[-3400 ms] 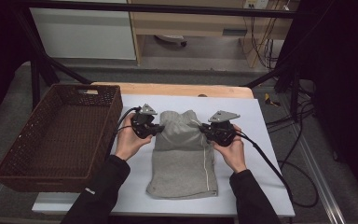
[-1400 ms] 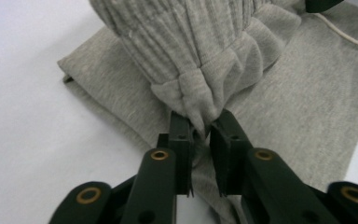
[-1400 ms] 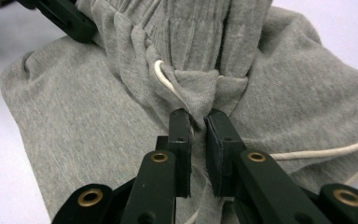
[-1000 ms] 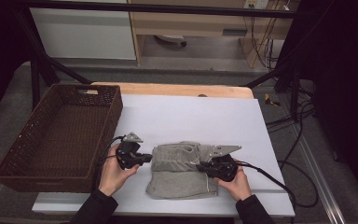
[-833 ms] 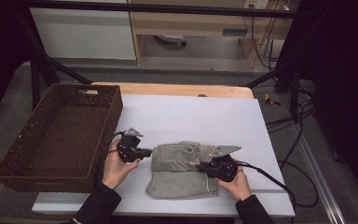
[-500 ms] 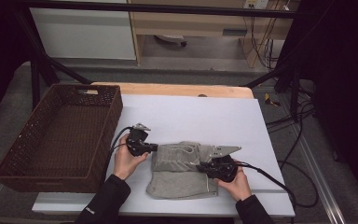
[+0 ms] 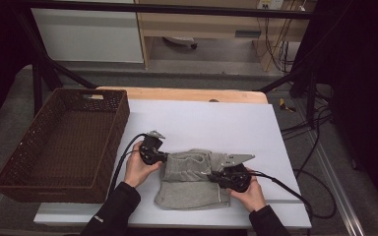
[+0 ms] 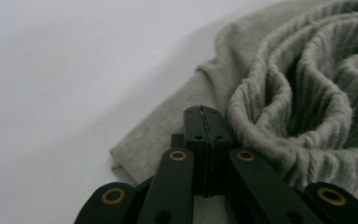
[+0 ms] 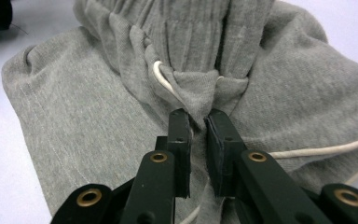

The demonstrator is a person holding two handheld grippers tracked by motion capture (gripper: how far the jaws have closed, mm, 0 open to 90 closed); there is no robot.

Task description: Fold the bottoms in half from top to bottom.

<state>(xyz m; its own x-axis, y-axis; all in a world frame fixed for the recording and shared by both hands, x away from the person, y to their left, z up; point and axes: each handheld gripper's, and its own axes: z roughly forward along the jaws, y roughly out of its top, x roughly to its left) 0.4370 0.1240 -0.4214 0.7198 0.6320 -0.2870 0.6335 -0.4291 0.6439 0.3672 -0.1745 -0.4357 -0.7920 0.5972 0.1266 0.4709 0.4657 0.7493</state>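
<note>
Grey shorts (image 7: 192, 182) lie folded on the white tabletop (image 7: 202, 118), low in the middle of the high view. The right gripper (image 7: 215, 176) sits at their right side, and its jaws are clamped on a bunch of the waistband by the white cord (image 9: 165, 79). The left gripper (image 7: 163, 156) rests at the upper left edge of the shorts, its jaws pressed together with nothing between them. Farther back on the left stands a brown basket (image 7: 59, 142), just beside the left hand (image 7: 139, 169).
</note>
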